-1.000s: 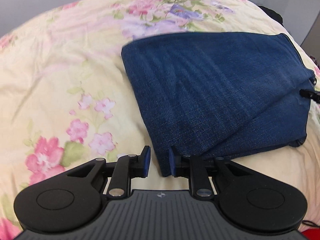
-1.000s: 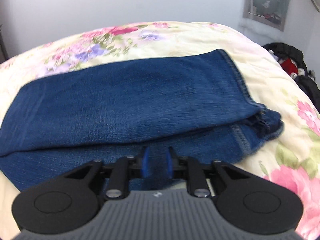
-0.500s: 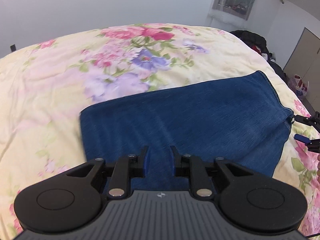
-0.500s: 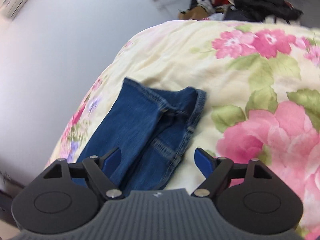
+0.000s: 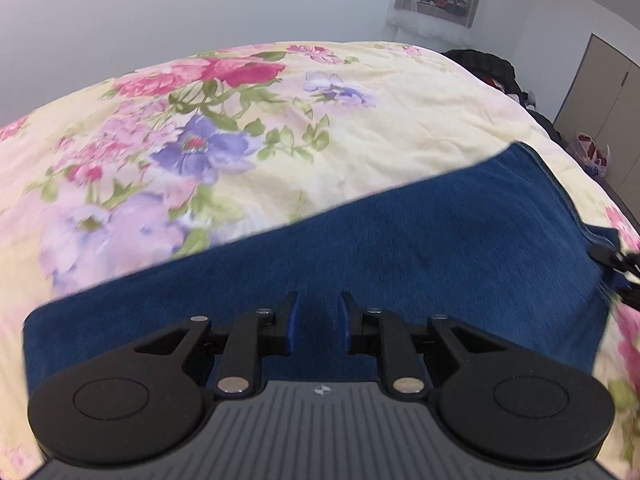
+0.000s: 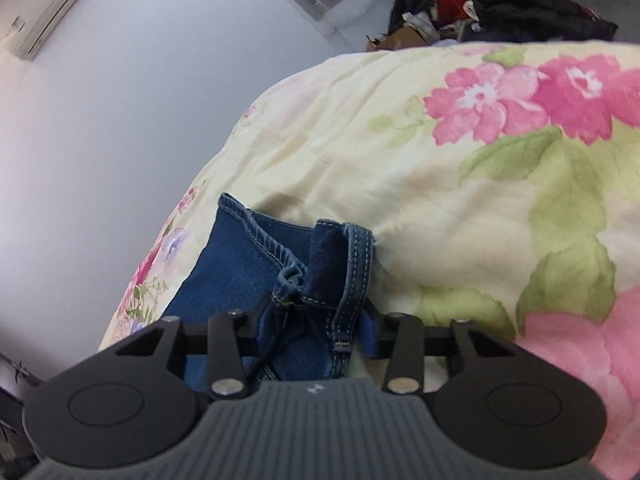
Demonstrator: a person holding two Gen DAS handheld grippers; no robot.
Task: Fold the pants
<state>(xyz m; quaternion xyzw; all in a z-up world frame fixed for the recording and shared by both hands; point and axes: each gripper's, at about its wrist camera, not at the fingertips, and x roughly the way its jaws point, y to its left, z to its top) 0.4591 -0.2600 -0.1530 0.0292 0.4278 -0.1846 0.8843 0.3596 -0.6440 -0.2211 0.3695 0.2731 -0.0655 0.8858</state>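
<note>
Pants (image 6: 256,264) hem bunched between closing right tool (image 6: 316,320) jaws.

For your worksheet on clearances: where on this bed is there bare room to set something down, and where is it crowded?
Free: the floral bedspread between the jeans' far edge and the wall, and the stretch right of the bunched waistband in the right wrist view. Crowded: at the waistband, where the right gripper's jaws are closing around denim, and the clothes pile beyond the bed.
</note>
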